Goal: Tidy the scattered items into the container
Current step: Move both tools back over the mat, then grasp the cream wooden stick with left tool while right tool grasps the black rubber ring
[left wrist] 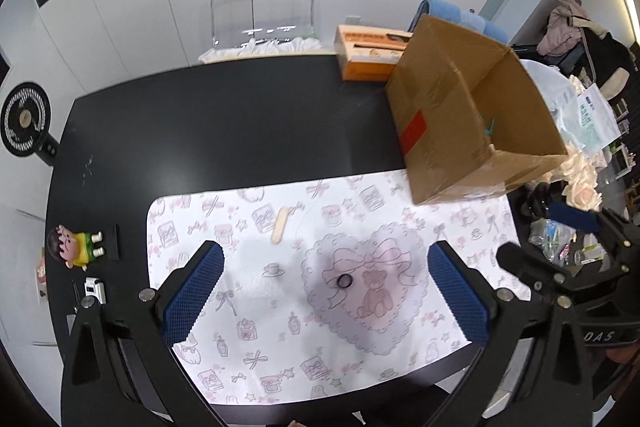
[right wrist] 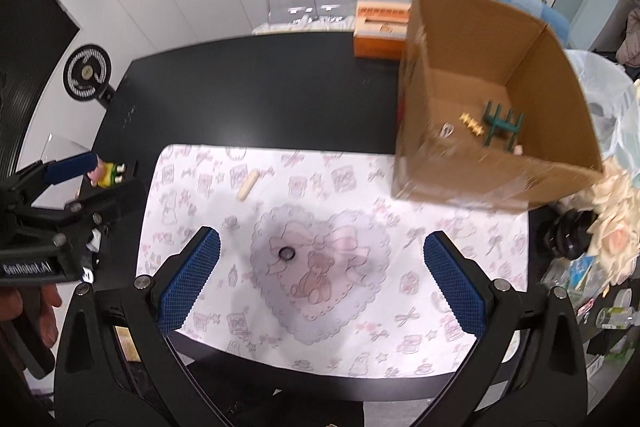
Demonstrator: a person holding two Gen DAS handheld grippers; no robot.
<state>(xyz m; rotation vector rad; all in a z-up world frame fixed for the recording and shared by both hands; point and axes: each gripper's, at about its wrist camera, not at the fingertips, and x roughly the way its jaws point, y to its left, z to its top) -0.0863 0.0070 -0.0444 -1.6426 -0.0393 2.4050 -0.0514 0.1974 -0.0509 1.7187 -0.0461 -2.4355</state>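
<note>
**Ring and stick on the mat, both grippers empty**

Your left gripper (left wrist: 326, 303) hovers over the patterned mat (left wrist: 240, 307) with its jaws wide apart and nothing between them; the small black ring (left wrist: 345, 281) lies flat on the printed heart, just ahead of the gap and a little right of centre. Your right gripper (right wrist: 322, 283) is likewise spread and empty, with the ring (right wrist: 287, 253) ahead of the gap, left of centre. The pads (left wrist: 192, 291) are blue and ribbed. Farther out on the mat lies a pale, round-ended wooden stick (left wrist: 280, 225), long axis running away from you, leaning slightly right. The cardboard box (right wrist: 560, 179) stands open on the mat's far right corner on the black bench (left wrist: 224, 115), holding a green plastic rack (right wrist: 502, 125) and a yellow piece (right wrist: 471, 124).
</note>
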